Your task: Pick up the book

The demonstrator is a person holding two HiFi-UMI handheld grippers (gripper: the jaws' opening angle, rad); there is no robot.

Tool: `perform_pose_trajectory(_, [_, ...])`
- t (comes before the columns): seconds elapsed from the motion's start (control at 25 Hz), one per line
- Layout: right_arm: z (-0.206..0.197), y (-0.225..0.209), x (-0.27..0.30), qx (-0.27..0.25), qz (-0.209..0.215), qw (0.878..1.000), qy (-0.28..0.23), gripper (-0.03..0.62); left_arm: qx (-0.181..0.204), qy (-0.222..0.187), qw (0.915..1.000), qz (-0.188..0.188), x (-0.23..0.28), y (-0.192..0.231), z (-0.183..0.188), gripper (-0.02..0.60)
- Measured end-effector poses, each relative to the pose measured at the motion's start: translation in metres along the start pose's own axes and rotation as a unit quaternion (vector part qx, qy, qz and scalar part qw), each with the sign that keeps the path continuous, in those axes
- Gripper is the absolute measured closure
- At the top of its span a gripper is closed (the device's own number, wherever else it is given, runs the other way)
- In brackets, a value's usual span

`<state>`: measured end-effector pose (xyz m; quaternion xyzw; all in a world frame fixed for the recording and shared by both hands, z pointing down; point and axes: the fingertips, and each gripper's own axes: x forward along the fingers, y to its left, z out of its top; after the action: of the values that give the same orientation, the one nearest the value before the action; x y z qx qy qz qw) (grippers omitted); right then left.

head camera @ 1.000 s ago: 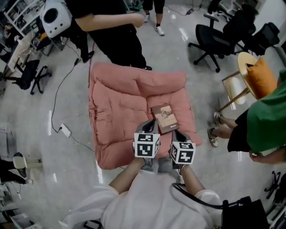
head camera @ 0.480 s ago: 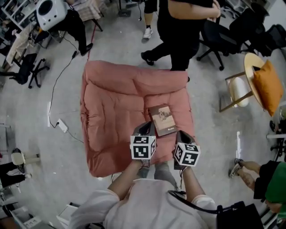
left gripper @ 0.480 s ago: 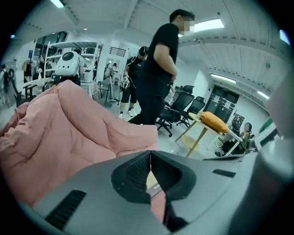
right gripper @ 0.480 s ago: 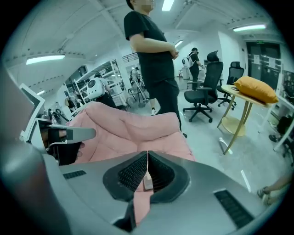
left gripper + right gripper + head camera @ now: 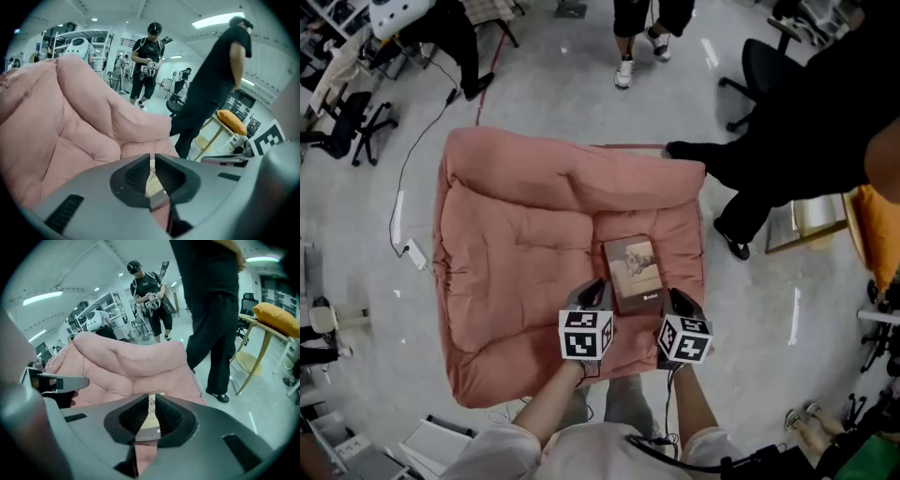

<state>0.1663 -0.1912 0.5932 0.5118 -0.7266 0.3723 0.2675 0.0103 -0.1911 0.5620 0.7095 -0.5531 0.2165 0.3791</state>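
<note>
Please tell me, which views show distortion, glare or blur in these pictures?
Head view: even light, book sharp, small lamp reflections on the glossy floor. Left gripper view: strong fisheye bending, dark corners, the near fingers soft. Right gripper view: same fisheye; the ceiling lamp is overexposed.

The head camera is looking steeply down over the pink cushion [image 5: 516, 244]. Cameras riding the left claw [image 5: 152, 161] and right claw [image 5: 151, 401] are peering low and close along their jaws, sharing the cushion and book [image 5: 634, 272].
</note>
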Motion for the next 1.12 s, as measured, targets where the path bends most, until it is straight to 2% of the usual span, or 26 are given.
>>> perform_pose_trajectory(0.12, [-0.004, -0.013, 0.031, 0.005, 0.007, 1.0, 0.012, 0.56, -0.019, 0.015, 0.9997, 0.002, 0.029, 0.012, -0.012, 0.482])
perform_pose_trajectory(0.32, [-0.019, -0.029, 0.076, -0.005, 0.016, 0.999, 0.038, 0.556, -0.05, 0.038, 0.998, 0.0, 0.073, 0.025, -0.038, 0.431])
perform_pose_trajectory(0.68, [-0.048, -0.045, 0.146, -0.027, 0.046, 0.995, 0.087, 0.503, -0.085, 0.078, 0.9932, 0.016, 0.138, 0.04, -0.087, 0.411])
perform_pose_trajectory(1.12, [-0.078, -0.049, 0.194, -0.062, 0.109, 0.981, 0.151, 0.423, -0.11, 0.119, 0.9857, 0.047, 0.167, 0.057, -0.138, 0.367])
